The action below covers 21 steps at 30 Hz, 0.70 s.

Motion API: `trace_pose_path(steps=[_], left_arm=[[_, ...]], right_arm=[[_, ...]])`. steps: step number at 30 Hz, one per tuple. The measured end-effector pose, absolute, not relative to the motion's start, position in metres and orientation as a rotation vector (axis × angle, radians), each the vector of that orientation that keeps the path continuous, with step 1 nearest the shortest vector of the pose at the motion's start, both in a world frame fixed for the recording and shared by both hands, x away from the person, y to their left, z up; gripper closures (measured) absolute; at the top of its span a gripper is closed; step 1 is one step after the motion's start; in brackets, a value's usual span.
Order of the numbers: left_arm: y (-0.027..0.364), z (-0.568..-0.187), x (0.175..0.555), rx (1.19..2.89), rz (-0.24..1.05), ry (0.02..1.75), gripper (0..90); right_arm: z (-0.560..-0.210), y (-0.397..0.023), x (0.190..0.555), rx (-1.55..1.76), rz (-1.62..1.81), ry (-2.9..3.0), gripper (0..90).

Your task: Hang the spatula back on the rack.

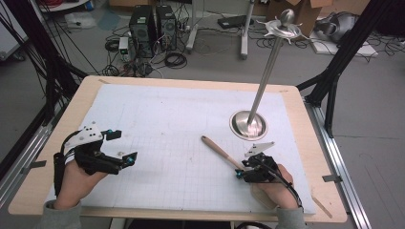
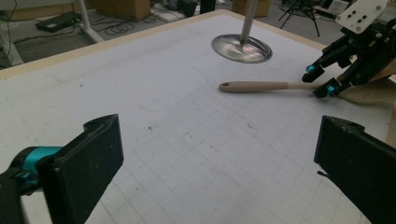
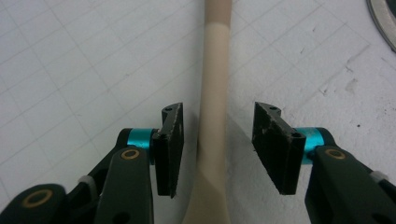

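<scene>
1. A workshop floor strewn with cables and computer towers lies beyond a wooden counter (image 1: 43, 191) topped with a white gridded mat (image 1: 167, 124); a steel stand (image 1: 248, 125) on a round base rises toward the far right corner.
2. The spatula (image 1: 217, 149), pale-handled, lies flat on the mat near the right half of the near edge, its handle end pointing toward the counter's middle.
3. The right tongs (image 3: 218, 140) straddle the handle's neck just above where it widens, the jaws apart with a gap on each side, nothing clamped yet.
4. The left tongs (image 1: 122, 145) stand wide apart and hold nothing, near the left edge.
5. To grip well, I judge the right jaws should close squarely on the neck, keeping it centred so neither pad pushes it sideways, and low enough to catch its full thickness.
6. The right hand (image 1: 272, 191) rests low by the near edge, aimed along the handle; the left hand (image 1: 76, 179) sits level, pointing across the mat.
</scene>
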<state>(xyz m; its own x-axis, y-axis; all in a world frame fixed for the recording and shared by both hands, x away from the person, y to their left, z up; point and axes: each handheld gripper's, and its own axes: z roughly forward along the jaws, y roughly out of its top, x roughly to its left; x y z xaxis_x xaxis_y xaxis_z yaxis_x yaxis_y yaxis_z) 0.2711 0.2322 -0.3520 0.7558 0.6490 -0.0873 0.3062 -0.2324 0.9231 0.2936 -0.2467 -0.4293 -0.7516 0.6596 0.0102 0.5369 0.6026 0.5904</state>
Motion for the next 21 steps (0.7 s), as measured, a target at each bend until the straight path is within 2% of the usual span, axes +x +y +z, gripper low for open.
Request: trace_pose_path(steps=[9, 15, 21], left_arm=[[0.2315, -0.3527, 0.2712, 1.827, 0.379, 0.745, 1.8], [0.2312, -0.3535, 0.2716, 1.831, 0.38, 0.748, 2.2], [0.2314, -0.3531, 0.2712, 1.835, 0.385, 0.747, 2.3]], right_arm=[[-0.4292, -0.2455, 0.2933, 0.99, 0.867, 2.619, 63.5], [-0.429, -0.2466, 0.2938, 0.998, 0.892, 2.637, 74.6], [-0.429, -0.2472, 0.2951, 1.051, 0.908, 2.63, 76.2]])
